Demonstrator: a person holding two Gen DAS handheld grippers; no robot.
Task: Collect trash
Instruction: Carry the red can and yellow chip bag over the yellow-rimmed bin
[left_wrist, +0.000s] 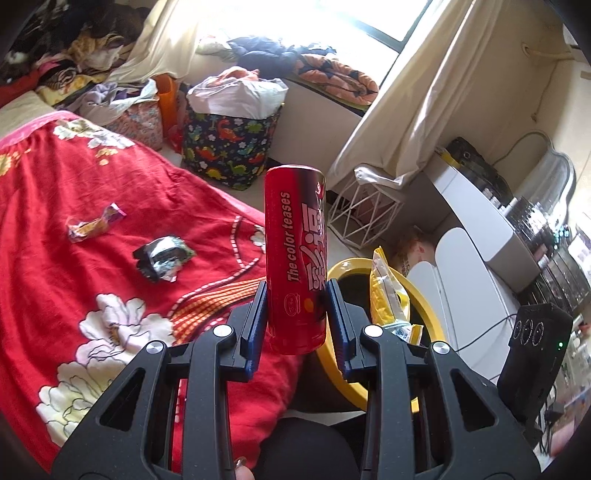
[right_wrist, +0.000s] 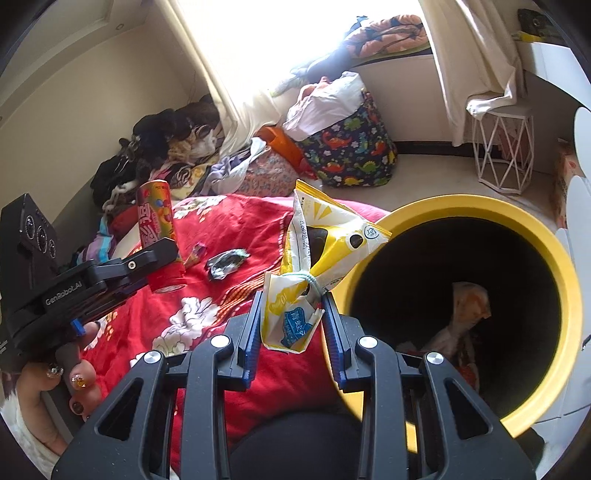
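My left gripper (left_wrist: 297, 314) is shut on a tall red snack can (left_wrist: 295, 254), held upright above the red flowered blanket (left_wrist: 74, 229). The same can (right_wrist: 159, 236) shows in the right wrist view, at the left, in that gripper. My right gripper (right_wrist: 293, 317) is shut on a yellow and white snack bag (right_wrist: 317, 251) tied with a rubber band, right beside the rim of the yellow bin (right_wrist: 569, 295). The bin (left_wrist: 341, 267) is dark inside and holds some wrappers (right_wrist: 467, 314). On the blanket lie a crumpled silver wrapper (left_wrist: 162, 256) and a purple and yellow candy wrapper (left_wrist: 94, 223).
A dinosaur-print bag (left_wrist: 229, 147) and a white wire stand (left_wrist: 364, 218) sit on the floor by the curtain. Clothes are piled at the far side of the bed (left_wrist: 66, 66). A white desk (left_wrist: 476, 206) stands at the right. A person's hand (right_wrist: 70, 376) grips the left tool.
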